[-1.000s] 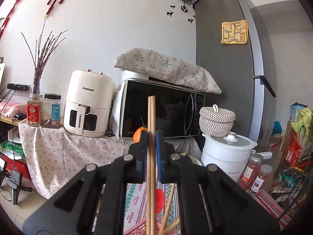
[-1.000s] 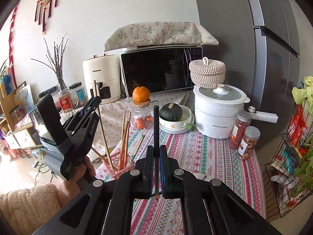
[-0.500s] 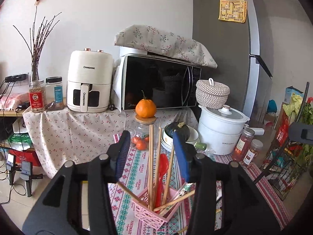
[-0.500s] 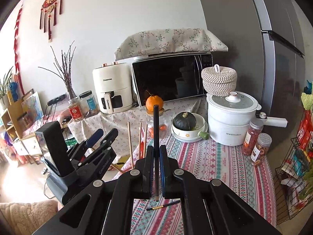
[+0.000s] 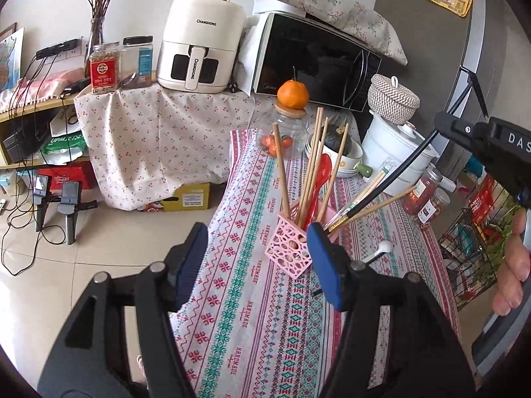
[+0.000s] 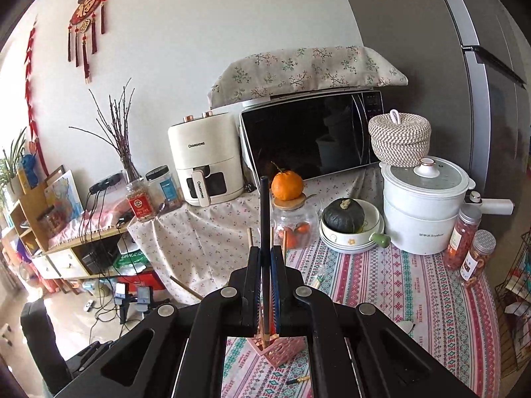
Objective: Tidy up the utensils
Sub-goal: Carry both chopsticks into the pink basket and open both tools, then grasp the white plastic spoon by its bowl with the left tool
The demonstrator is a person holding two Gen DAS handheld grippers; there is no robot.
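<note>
A pink lattice holder (image 5: 292, 248) stands on the patterned tablecloth, holding several wooden chopsticks (image 5: 313, 162) and a red spoon (image 5: 321, 170). My left gripper (image 5: 255, 235) hovers just short of the holder. Its jaws are opening and nothing is pressed between the blue pads (image 5: 323, 265). My right gripper (image 6: 265, 252) is shut on a black chopstick (image 6: 264, 212) held upright above the holder (image 6: 282, 348). In the left wrist view this black chopstick (image 5: 398, 174) slants down from the right, its gold end at the holder's rim. A hand (image 5: 511, 265) grips the right tool.
A white spoon (image 5: 381, 248) and a dark, gold-tipped chopstick (image 6: 298, 380) lie on the cloth near the holder. Behind stand a glass jar topped with an orange (image 5: 292, 94), a bowl with a dark squash (image 6: 343, 215), a white pot (image 6: 424, 205) and spice jars (image 6: 464, 235). A wire rack (image 5: 471, 232) sits at the right.
The left gripper let go of the wooden chopsticks, which now stand in the holder, then opened, drew back and tilted down. The right gripper carried the black chopstick over the holder.
</note>
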